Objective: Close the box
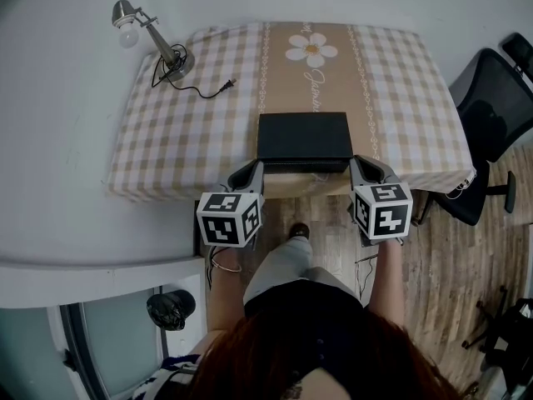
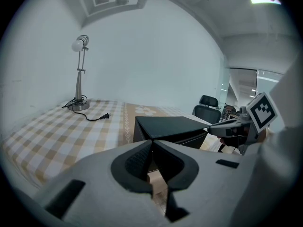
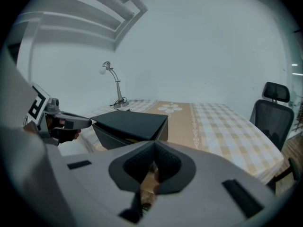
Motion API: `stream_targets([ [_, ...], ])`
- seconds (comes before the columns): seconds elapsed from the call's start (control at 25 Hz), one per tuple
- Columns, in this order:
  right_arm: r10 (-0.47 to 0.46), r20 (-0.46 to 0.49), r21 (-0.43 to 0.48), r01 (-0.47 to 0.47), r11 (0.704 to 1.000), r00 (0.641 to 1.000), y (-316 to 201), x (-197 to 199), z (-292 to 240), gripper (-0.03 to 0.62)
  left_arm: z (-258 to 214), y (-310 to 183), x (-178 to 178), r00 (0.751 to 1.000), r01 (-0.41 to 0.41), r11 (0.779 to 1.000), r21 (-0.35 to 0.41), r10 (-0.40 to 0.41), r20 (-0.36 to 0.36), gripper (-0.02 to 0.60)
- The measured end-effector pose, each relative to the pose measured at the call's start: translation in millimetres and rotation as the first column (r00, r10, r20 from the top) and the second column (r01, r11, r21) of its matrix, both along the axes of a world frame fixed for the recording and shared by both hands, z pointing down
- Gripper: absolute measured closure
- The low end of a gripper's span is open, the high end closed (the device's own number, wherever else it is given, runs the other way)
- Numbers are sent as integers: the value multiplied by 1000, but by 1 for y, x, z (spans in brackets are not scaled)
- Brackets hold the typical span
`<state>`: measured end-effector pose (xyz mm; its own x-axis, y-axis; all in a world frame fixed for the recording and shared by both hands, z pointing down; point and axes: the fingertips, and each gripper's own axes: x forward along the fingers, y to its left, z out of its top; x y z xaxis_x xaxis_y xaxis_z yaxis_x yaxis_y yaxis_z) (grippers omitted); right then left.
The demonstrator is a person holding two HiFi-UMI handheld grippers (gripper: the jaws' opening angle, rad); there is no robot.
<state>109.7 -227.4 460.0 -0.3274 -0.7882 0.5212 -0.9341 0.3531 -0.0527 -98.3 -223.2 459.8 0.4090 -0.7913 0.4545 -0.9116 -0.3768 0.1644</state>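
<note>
Centre frame, head view: black rectangular lidded box sits at near edge of checked tablecloth, lid seemingly ajar; left gripper and right gripper, jaws pressed together, nothing held, flank it, so best press down evenly.

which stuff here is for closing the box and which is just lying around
For the job: black box, lid ajar; left hand-held gripper and right hand-held gripper, both shut, empty.
Just lying about: desk lamp, its unplugged cord, office chair.
</note>
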Motion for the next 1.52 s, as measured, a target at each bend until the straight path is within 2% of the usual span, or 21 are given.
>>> stream_targets([
  [0.84, 20, 32, -9, -20, 1000, 999, 6, 2, 6, 577, 8, 6, -4, 999, -4, 1000, -17, 4, 32, 552],
  [1.12, 28, 52, 13, -29, 999, 998, 12, 3, -1, 577, -1, 14, -4, 999, -11, 1000, 10, 11, 50, 552],
  [1.52, 38, 151, 82, -51, 995, 988, 37, -5, -24, 577, -29, 45, 1, 999, -29, 996, 81, 26, 46, 552],
])
